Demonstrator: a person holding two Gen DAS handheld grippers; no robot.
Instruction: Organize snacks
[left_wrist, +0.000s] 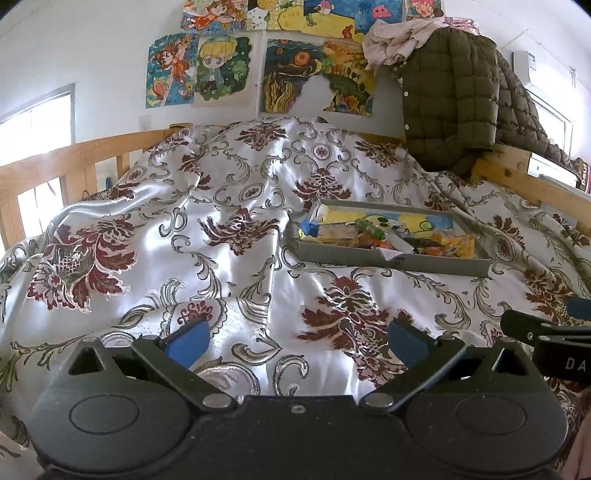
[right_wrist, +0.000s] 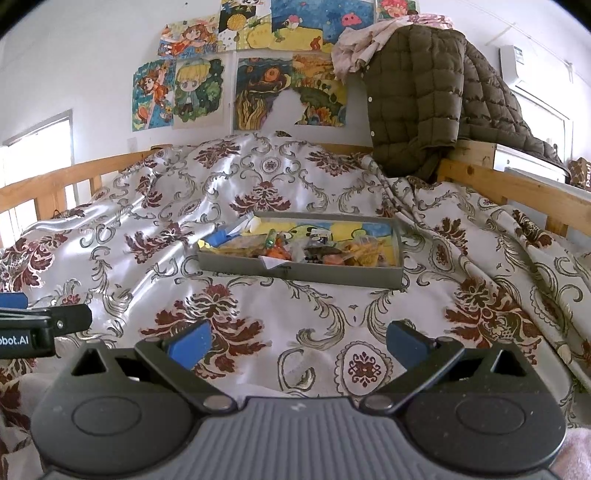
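A shallow grey tray (left_wrist: 391, 260) sits on a bed covered with a shiny white quilt (left_wrist: 236, 229) patterned in dark red flowers and grey scrolls. The tray is the landmark here. Inside it lie the snacks (left_wrist: 402, 236): a jumble of small wrapped packets in orange, yellow, green and blue, heaped mostly along the tray's near side, over a colourful drawing that lines its bottom.

Nearer the viewer than the tray, two handheld grippers hover above the quilt, side by side. The left gripper (left_wrist: 297, 338) is well short of the tray and to its left, its blue-padded fingers spread wide with nothing between them. The right gripper (right_wrist: 297, 338) is also short of the tray, roughly in front of it, its fingers likewise spread wide and empty. Neither touches the tray.

Beyond the tray, a wooden bed rail (right_wrist: 517, 184) runs behind the quilt. A dark green quilted jacket (right_wrist: 417, 92) hangs over the rail, beyond and to the right of the tray. Bright cartoon drawings (right_wrist: 236, 77) are taped to the white wall behind.
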